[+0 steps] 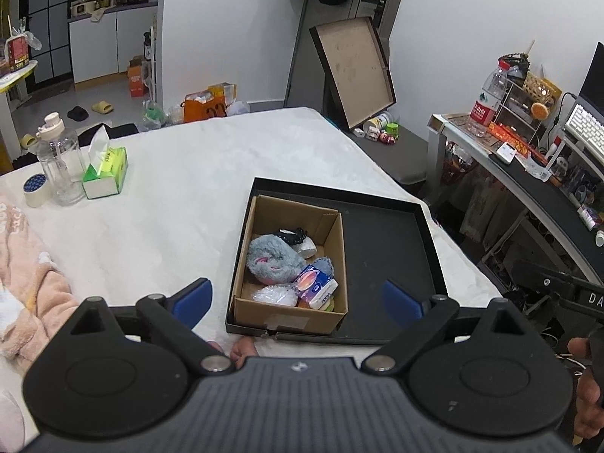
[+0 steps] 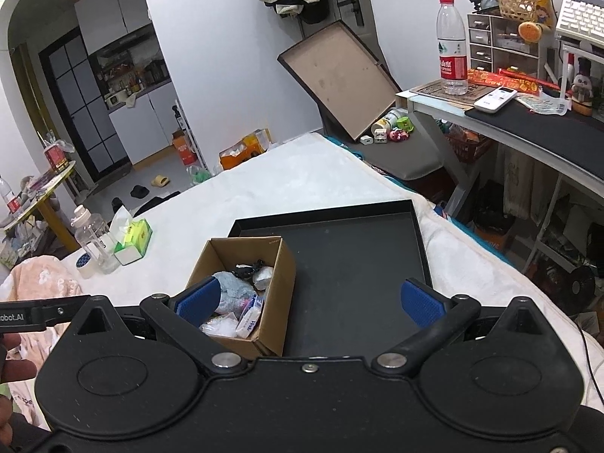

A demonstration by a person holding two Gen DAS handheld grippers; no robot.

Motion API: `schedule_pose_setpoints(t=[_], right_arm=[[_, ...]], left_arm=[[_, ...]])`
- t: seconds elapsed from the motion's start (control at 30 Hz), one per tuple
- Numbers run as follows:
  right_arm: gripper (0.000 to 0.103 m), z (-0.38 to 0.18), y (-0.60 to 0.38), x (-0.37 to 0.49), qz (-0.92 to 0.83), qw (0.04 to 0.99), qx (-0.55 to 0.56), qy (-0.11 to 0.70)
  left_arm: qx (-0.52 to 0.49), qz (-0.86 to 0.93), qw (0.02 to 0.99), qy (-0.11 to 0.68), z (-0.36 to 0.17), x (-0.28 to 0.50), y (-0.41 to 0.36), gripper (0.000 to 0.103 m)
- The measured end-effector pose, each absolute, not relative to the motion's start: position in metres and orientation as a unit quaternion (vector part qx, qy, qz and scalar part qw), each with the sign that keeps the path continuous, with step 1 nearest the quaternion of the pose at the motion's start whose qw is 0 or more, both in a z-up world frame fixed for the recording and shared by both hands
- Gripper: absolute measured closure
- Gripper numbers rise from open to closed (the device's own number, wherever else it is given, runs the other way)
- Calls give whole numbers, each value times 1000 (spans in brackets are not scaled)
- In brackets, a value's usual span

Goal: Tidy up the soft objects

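Both grippers hang above the near edge of the bed, fingers spread wide and holding nothing. The left gripper (image 1: 296,298) points almost straight at the carton (image 1: 290,315), which sits in the left half of the black tray (image 1: 392,256); the carton's open mouth lies directly ahead of and below its fingers, framed between them. The right gripper (image 2: 307,300) looks at the bare right half of the tray, with the carton ahead and to its left, partly behind its left finger (image 2: 198,298).

The soft things lie piled inside the carton: a grey plush (image 1: 273,258) uppermost, a tissue pack (image 1: 317,287) leaning at the near right, a clear bag (image 1: 271,296) at the near wall, something black (image 1: 290,234) at the far end. The carton's long axis runs away from the person, as does the plush.

The left gripper seems the nearer. This fits either soft things gathered in the carton, or a carton waiting to be sorted out onto the tray.
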State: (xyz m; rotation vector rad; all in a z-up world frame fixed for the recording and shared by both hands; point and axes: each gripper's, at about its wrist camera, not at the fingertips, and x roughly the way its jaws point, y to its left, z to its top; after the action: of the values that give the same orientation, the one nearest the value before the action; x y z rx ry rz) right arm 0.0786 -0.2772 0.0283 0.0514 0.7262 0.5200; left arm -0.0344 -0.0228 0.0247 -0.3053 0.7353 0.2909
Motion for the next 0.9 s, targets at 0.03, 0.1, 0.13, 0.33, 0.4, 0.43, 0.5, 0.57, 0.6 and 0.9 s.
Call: schedule_pose_setpoints(t=[0.03, 0.1, 0.13, 0.33, 0.4, 0.43, 0.5, 0.57, 0.6, 0.9], right_arm=[[0, 30, -278, 77, 252, 902, 26, 351], [0, 31, -279, 73, 252, 902, 27, 350], [0, 33, -280, 71, 251, 902, 28, 349], [0, 43, -288, 57, 249, 906, 33, 341], [0, 47, -291, 52, 248, 907, 35, 339], [0, 48, -293, 50, 246, 908, 36, 337], [0, 51, -296, 45, 243, 910, 35, 333], [0, 54, -297, 40, 238, 913, 30, 329], [0, 56, -299, 37, 236, 915, 28, 326], [0, 64, -302, 17, 222, 924, 25, 312]], left_arm=[[-147, 141, 912, 355, 27, -38, -23, 7], [-145, 139, 915, 351, 31, -44, -26, 7], [-143, 139, 915, 350, 33, -47, -27, 7], [-134, 138, 920, 340, 43, -69, -37, 7], [-132, 139, 922, 337, 46, -77, -39, 7], [-132, 138, 922, 336, 48, -80, -39, 7], [-132, 137, 923, 333, 50, -87, -42, 6], [-132, 137, 924, 331, 51, -92, -43, 6], [-132, 138, 924, 330, 52, -94, -43, 6], [-128, 139, 930, 314, 57, -110, -50, 6]])
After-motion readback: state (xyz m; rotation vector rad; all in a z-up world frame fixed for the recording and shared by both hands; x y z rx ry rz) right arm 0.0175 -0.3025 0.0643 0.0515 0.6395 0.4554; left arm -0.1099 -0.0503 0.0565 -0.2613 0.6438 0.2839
